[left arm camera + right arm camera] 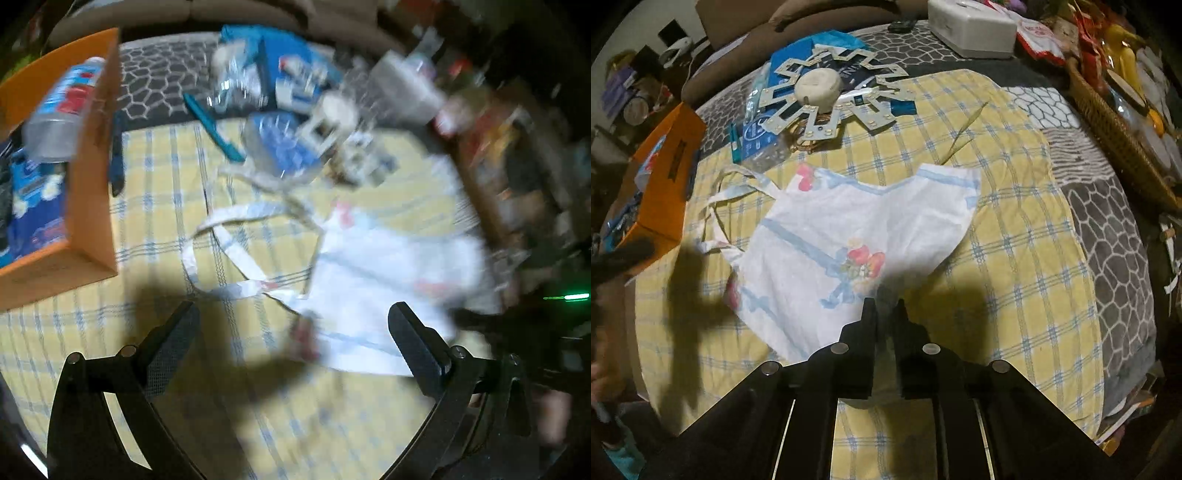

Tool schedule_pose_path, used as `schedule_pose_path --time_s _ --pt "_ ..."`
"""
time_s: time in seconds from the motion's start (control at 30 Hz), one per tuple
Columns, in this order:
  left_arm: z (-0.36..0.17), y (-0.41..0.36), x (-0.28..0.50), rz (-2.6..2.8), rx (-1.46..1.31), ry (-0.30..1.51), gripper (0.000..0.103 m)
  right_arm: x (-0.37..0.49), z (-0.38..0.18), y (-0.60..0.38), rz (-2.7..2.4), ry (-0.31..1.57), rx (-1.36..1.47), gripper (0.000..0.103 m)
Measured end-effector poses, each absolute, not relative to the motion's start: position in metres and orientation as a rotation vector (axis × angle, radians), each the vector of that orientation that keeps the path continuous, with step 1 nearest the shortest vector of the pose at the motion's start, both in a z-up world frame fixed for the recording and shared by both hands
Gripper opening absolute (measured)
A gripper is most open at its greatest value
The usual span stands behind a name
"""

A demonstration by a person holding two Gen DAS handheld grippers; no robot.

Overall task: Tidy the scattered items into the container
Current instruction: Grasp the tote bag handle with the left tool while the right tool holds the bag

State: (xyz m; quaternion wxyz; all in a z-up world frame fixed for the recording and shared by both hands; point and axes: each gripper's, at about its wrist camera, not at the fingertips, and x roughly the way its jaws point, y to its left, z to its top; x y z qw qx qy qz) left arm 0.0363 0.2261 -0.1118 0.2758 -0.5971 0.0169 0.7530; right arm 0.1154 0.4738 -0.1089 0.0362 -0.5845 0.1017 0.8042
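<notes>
Left wrist view: your left gripper (295, 332) hangs spread and empty over the white apron (388, 266), which lies on the checked cloth (166, 184) beside the orange box (92, 206).

Right wrist view: your right gripper (884, 306) is nearly pressed together, seemingly pinching the apron's near edge. It looks light and limp; judge the hem or straps (738, 192) best.
</notes>
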Motion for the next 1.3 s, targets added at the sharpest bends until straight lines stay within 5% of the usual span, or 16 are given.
schedule_pose_path --time_s 0.13,0.3,0.47,0.53,1.2,1.3 --pt "-0.153 0.257 0.043 2.087 -1.645 0.321 0.083 0.121 -0.114 0.474 2.469 0.299 -1.782 0.011" --pt "-0.166 0.261 0.043 2.107 -1.627 0.261 0.081 0.127 -0.121 0.482 2.454 0.315 -1.771 0.012" --pt "-0.162 0.261 0.048 2.139 -1.576 0.294 0.014 0.127 -0.122 0.482 2.455 0.308 -1.759 0.012" --pt "-0.162 0.26 0.052 2.107 -1.586 0.271 0.005 0.126 -0.121 0.482 2.453 0.303 -1.753 0.012" --pt "-0.014 0.173 0.037 2.25 -1.267 0.01 0.004 0.112 0.021 0.425 2.802 0.229 -1.402 0.008" --pt "-0.029 0.16 0.025 2.274 -1.346 0.026 0.004 0.102 -0.033 0.408 2.77 0.435 -1.595 0.038"
